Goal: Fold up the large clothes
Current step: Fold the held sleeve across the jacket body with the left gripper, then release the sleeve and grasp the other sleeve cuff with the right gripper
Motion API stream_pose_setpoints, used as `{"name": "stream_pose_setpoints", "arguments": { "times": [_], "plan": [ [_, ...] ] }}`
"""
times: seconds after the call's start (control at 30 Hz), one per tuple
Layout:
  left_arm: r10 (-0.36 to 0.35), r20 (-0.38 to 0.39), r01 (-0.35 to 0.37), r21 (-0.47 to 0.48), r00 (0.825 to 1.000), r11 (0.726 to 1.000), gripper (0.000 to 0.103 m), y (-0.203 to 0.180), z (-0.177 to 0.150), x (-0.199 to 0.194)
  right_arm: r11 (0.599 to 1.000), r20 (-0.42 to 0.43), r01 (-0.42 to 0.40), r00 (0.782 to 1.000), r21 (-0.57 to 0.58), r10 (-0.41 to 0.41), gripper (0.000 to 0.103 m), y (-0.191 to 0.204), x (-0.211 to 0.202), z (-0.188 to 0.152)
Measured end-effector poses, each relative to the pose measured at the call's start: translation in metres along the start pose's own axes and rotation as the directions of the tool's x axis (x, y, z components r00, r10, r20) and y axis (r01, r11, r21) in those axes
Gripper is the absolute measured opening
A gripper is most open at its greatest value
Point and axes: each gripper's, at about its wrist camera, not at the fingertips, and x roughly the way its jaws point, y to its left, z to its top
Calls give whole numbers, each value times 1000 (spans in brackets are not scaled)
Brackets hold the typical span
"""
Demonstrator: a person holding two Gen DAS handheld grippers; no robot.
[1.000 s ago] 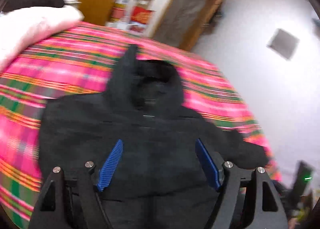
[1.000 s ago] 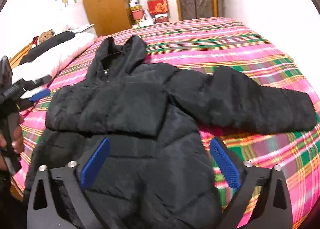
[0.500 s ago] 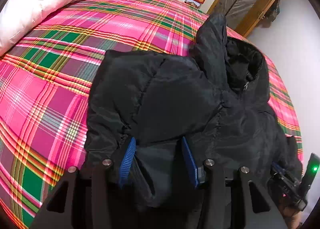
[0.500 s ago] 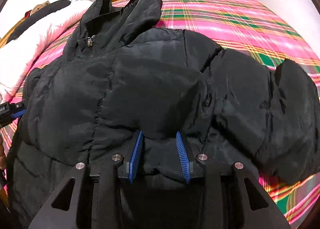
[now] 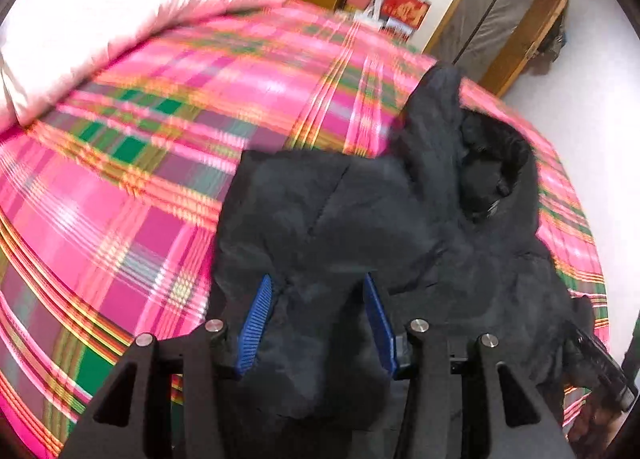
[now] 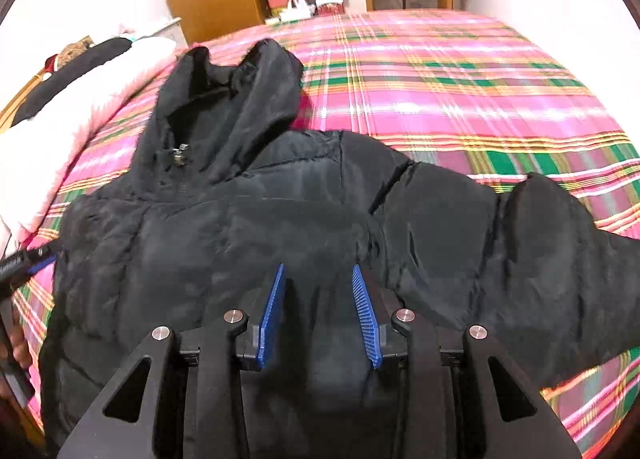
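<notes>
Though blurred: puffy (seemingly quilted) black jacket (image 6: 240, 243)

Open bed beside the jacket

Plaid bed (image 6: 460, 71) lies bare toward its far edge; white duvet (image 5: 120, 11) and black jacket (image 6: 240, 227) block elsewhere.

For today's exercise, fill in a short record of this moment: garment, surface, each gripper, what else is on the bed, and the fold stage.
garment: black hooded jacket, front up, hood toward the far end of the bed
surface: pink plaid bedspread
left gripper: shut on a bunch of jacket fabric
right gripper: shut on jacket fabric near the middle of the body
sleeve: one side spread out on the bedspread
other items: white duvet at the bed's edge
fold stage: bottom part gathered in both grippers, fold not finished
</notes>
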Motion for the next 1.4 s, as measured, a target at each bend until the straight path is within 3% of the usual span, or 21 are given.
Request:
{"name": "stream_pose_setpoints", "arguments": {
  "times": [0.1, 0.27, 0.43, 0.6, 0.77, 0.93, 1.13, 1.23, 1.4],
  "plan": [
    [12, -29, -11, 33, 1000, 999, 51, 0, -4, 14, 1000, -45, -16, 999, 11, 17, 35, -2, 25, -2],
    [61, -25, -59, 81, 998, 995, 51, -10, -5, 12, 999, -38, -34, 999, 27, 35, 35, -5, 19, -7],
    [15, 62, -19, 71, 998, 997, 51, -26, -7, -25, 995, 19, -69, 998, 72, 67, 37, -22, -31, -19],
    [-61, 137, 35, 181, 989, 983, 51, -62, -34, -67, 985, 59, -80, 996, 150, 72, 38, -59, -80, -53],
    [-121, 134, 79, 281, 984, 956, 51, -100, -65, -88, 972, 83, -36, 996, 233, 17, 51, -108, -125, -85],
    [-132, 111, 89, 332, 985, 939, 51, -119, -92, -96, 951, 87, 9, 995, 310, -38, 52, -154, -146, -106],
    [-125, 116, 68, 401, 985, 913, 51, -138, -96, -85, 892, 65, 33, 995, 451, -70, 53, -208, -139, -116],
    [-120, 114, 61, 423, 986, 904, 51, -143, -95, -76, 861, 45, 47, 996, 507, -81, 64, -232, -128, -119],
    [-110, 125, 45, 433, 986, 900, 51, -148, -85, -64, 775, 13, 59, 996, 629, -86, 64, -277, -103, -127]
  ]
}}
